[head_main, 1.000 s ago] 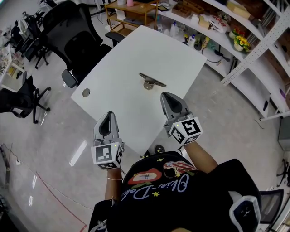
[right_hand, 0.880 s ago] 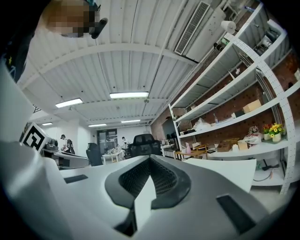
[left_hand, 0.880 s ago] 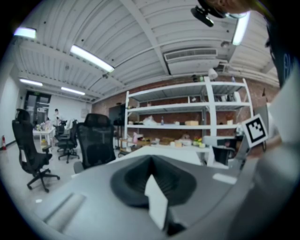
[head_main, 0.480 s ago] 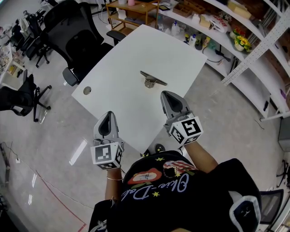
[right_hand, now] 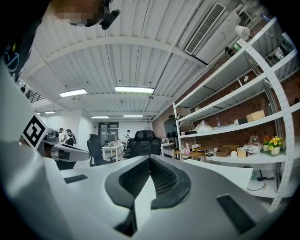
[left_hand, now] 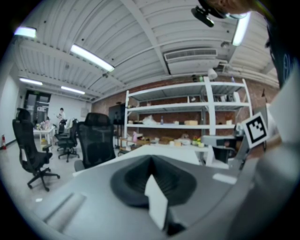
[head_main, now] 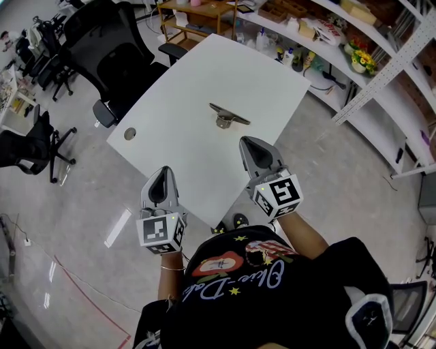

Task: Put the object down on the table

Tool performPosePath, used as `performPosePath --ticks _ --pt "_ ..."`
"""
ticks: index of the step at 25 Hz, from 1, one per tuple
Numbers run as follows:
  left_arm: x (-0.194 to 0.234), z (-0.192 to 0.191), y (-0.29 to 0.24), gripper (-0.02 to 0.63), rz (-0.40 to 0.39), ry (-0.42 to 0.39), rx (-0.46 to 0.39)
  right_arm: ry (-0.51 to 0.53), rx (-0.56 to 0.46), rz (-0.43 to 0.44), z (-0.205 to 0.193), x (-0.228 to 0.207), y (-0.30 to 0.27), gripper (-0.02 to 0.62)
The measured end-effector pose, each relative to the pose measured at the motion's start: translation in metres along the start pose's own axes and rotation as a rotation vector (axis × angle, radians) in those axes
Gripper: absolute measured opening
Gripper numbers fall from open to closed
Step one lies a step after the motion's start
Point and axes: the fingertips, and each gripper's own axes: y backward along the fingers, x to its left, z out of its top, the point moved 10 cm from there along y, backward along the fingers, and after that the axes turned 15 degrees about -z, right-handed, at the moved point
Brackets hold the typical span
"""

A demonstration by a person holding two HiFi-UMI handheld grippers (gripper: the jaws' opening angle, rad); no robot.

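Note:
A small metal cleat-shaped object (head_main: 228, 117) rests on the white table (head_main: 197, 82), near its middle. Neither gripper touches it. My right gripper (head_main: 248, 142) hovers over the table's near edge, a short way in front of the object, its jaws shut with nothing between them (right_hand: 150, 159). Over the floor at the table's near left corner is my left gripper (head_main: 161, 174), and its jaws are likewise shut and hold nothing (left_hand: 151, 160). Both gripper views point level across the room and do not show the object.
Black office chairs (head_main: 112, 48) stand left of the table, and another one (head_main: 24, 146) is farther left. White shelving (head_main: 361, 61) with boxes and bottles runs along the right. A wooden cart (head_main: 197, 17) is behind the table. A round cable hole (head_main: 129, 134) marks the table's left corner.
The right gripper has drifted slightly up and left. The object lies where it was and the left gripper has stayed still.

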Motion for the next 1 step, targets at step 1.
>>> performPosePath --ticks 1 --pt "-0.0003 0.0003 0.0004 -0.002 -0.001 0.0 0.001 0.003 0.0 0.0 0.0004 0.0002 0.0009 0.015"
